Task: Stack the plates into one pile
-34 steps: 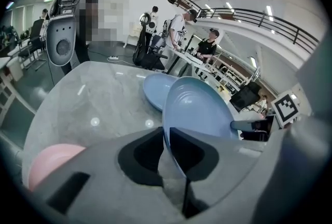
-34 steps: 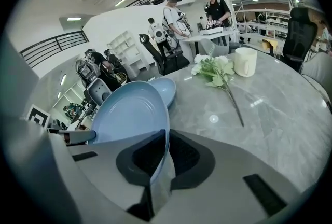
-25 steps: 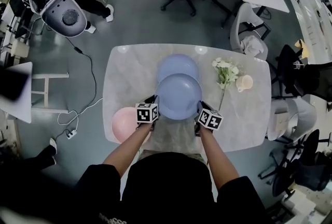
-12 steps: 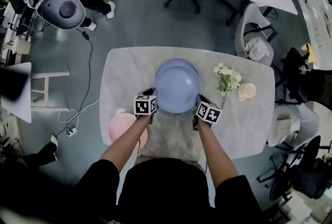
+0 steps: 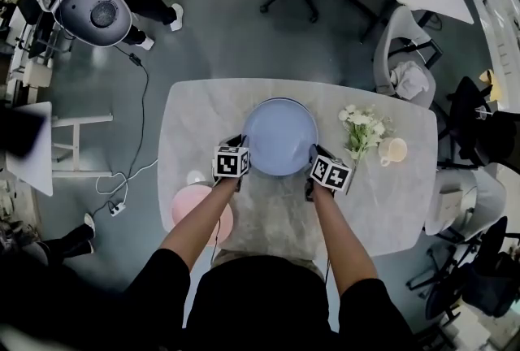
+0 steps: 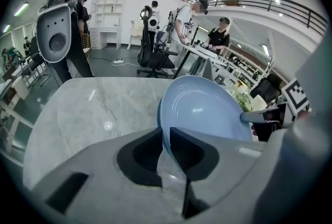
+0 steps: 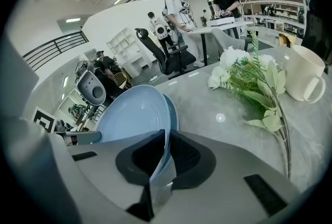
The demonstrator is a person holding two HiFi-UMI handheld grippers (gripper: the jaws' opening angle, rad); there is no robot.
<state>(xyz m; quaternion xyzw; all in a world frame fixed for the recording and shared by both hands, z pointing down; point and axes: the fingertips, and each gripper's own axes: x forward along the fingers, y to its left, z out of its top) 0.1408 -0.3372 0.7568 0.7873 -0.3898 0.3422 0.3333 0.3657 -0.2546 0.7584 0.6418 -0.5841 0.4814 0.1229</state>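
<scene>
Left claw [image 6: 167,137]: my jaws are opening, rim of upper blue plate [image 5: 280,136] between them.
Right claw [image 7: 165,148]: clamped on the opposite rim.
Position: over lower blue plate [image 7: 174,112], mid-worktop [image 5: 382,195].
Attitude: face up; round, no long axis.

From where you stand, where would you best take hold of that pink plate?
The pink plate lies flat on the table, so only its rim can be pinched. Probably take the near rim, coming in low from the table's front edge.
</scene>
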